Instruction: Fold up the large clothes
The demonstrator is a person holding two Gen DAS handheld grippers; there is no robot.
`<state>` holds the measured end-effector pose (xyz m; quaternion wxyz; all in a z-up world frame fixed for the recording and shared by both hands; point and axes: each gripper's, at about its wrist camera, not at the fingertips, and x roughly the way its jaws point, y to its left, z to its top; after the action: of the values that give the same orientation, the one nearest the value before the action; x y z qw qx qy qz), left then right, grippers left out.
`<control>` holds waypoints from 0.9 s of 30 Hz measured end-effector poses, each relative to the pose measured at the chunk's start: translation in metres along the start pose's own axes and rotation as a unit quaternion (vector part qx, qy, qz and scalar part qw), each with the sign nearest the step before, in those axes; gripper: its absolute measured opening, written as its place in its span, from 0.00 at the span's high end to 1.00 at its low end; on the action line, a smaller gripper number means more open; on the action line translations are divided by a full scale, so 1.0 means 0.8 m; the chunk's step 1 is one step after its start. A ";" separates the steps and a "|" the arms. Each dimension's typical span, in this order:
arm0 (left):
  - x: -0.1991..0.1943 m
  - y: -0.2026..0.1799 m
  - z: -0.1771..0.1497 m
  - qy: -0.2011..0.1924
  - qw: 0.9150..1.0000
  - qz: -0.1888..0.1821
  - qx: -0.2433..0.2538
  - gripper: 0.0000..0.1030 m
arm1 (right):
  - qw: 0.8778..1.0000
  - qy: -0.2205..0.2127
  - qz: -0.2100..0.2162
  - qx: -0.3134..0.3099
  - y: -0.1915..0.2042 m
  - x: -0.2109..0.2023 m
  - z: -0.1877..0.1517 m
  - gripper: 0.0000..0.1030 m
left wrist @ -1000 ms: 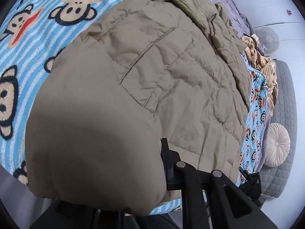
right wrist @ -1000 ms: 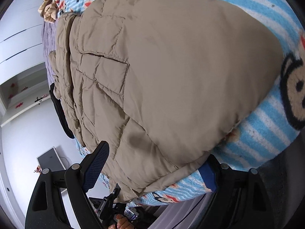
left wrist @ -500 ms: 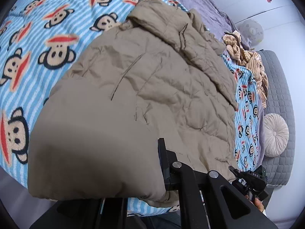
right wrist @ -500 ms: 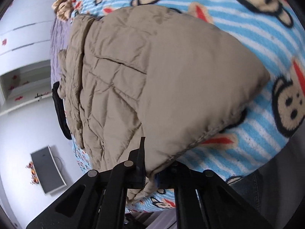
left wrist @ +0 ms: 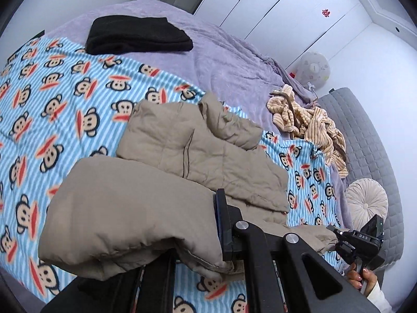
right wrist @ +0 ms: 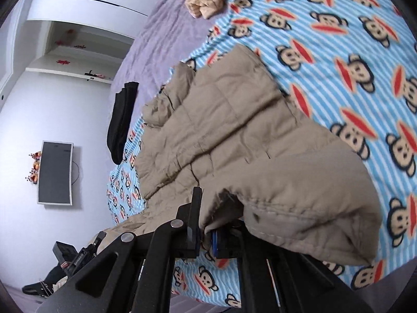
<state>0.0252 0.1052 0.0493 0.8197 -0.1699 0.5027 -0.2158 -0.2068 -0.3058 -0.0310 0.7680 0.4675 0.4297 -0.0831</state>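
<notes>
A tan quilted puffer jacket (left wrist: 203,156) lies on a blue striped monkey-print blanket (left wrist: 52,99); it also shows in the right wrist view (right wrist: 234,135). My left gripper (left wrist: 206,237) is shut on the jacket's near hem and holds it lifted above the bed. My right gripper (right wrist: 208,232) is shut on the other corner of the hem, also lifted. The raised hem hangs in thick folds over both grippers and hides parts of the fingers. The right gripper also shows at the lower right of the left wrist view (left wrist: 338,237).
A folded black garment (left wrist: 138,36) lies on the purple bedspread (left wrist: 234,65) at the back. A crumpled yellow striped garment (left wrist: 307,120) lies right of the jacket. A round cushion (left wrist: 366,203) sits on a grey quilted bench. White cupboards and a wall screen (right wrist: 54,172) stand behind.
Both grippers have pulled back and lifted the jacket's hem off the bed. The right gripper went from open around the hem to shut on it. More of the bed is now in view.
</notes>
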 end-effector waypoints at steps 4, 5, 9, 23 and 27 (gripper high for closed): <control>0.016 -0.018 0.049 -0.014 0.999 0.004 0.030 0.90 | 0.999 -0.033 -0.002 -0.039 0.046 0.000 0.039 0.94; 0.020 -0.022 0.061 -0.017 0.999 0.008 0.035 0.90 | 0.998 -0.041 -0.005 -0.048 0.058 0.002 0.049 0.94; 0.045 -0.031 0.109 -0.016 0.999 0.020 0.045 0.90 | 0.995 -0.060 -0.006 -0.074 0.102 0.010 0.096 0.94; 0.252 0.018 0.172 0.045 0.992 0.089 0.080 0.90 | 0.993 -0.024 -0.055 -0.100 0.125 0.156 0.234 0.94; 0.307 0.030 0.169 0.053 0.989 0.110 0.079 0.90 | 0.994 -0.012 -0.064 -0.083 0.090 0.214 0.257 0.94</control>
<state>0.2499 0.0050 -0.0877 0.8214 -0.0367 0.5427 -0.1716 0.0568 -0.3815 -0.0705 0.8022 0.3726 0.4552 -0.1021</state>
